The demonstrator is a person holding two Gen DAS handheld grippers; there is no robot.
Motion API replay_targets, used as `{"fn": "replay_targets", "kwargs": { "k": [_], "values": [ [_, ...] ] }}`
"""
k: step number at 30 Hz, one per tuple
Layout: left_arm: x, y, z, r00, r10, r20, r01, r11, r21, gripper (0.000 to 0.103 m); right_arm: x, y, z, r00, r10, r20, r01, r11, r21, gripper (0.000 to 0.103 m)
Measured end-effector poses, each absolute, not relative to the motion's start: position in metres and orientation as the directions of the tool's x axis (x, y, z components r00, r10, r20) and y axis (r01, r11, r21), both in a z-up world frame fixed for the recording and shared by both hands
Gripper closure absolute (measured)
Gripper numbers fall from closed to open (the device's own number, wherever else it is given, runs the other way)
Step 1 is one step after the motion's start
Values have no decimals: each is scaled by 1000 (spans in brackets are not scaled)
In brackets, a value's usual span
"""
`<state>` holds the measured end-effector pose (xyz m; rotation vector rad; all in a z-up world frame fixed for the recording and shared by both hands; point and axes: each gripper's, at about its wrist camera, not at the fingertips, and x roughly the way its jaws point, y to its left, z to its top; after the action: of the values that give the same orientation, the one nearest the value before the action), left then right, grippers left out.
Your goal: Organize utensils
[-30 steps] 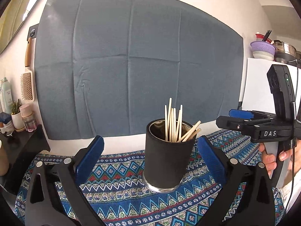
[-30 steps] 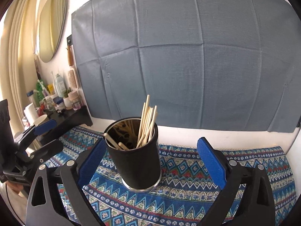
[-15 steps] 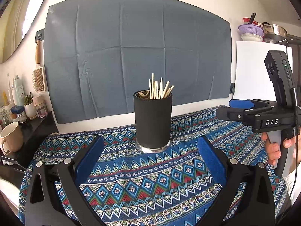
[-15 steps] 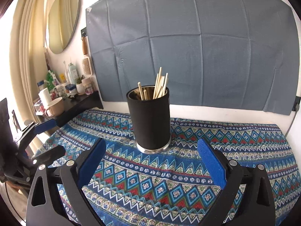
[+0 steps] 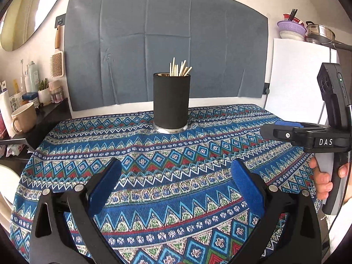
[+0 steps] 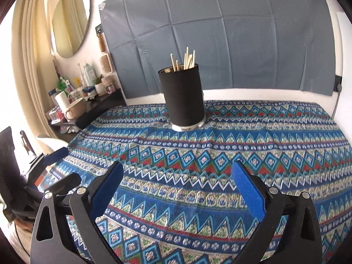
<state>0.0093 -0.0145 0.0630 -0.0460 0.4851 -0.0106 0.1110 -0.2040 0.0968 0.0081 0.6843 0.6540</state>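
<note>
A black cylindrical holder with a metal base stands upright at the far side of the table, also in the right wrist view. Several wooden chopsticks stick out of its top. My left gripper is open and empty, well back from the holder over the patterned cloth. My right gripper is open and empty, also well back. The right gripper shows at the right edge of the left wrist view; the left gripper shows at the left edge of the right wrist view.
A blue patterned cloth covers the table. A dark shelf at the left holds a beige mug, bottles and jars. A white cabinet with bowls and a pot on top stands at the right. A grey sheet hangs on the wall.
Both grippers have pulled back from the holder, which stood between the fingers a second ago. The holder stays upright on the cloth and now looks small and far away.
</note>
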Motion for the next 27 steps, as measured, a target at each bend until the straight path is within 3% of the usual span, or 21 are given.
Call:
{"fn": "replay_targets", "kwargs": {
  "k": [4, 11, 17, 19, 21, 24, 27],
  "values": [
    [-16, -30, 51, 889, -5, -457, 7, 1000, 2, 6, 75, -216, 84, 592, 573, -566, -560, 798, 222, 8],
    [-35, -33, 23, 892, 14, -452, -30, 999, -27, 6, 31, -236, 60, 733, 494, -467, -489, 861, 144, 8],
    [-35, -11, 11, 892, 68, -447, -133, 984, -116, 6, 21, -246, 36, 767, 477, -430, -448, 877, 172, 8],
    [-33, -7, 6, 885, -9, -465, -78, 983, -168, 6, 16, -250, 27, 802, 460, -380, -425, 887, 177, 8],
    [-25, -10, -5, 860, -23, -510, -59, 988, -145, 6, 18, -245, 20, 802, 439, -405, -422, 896, 137, 8],
    [-28, -14, -2, 878, -25, -477, -42, 991, -129, 6, 15, -242, 20, 782, 477, -401, -474, 873, 115, 8],
    [-27, -24, -2, 876, 13, -482, -50, 997, -64, 6, 15, -232, 14, 766, 449, -460, -477, 877, 61, 8]
  ]
}}
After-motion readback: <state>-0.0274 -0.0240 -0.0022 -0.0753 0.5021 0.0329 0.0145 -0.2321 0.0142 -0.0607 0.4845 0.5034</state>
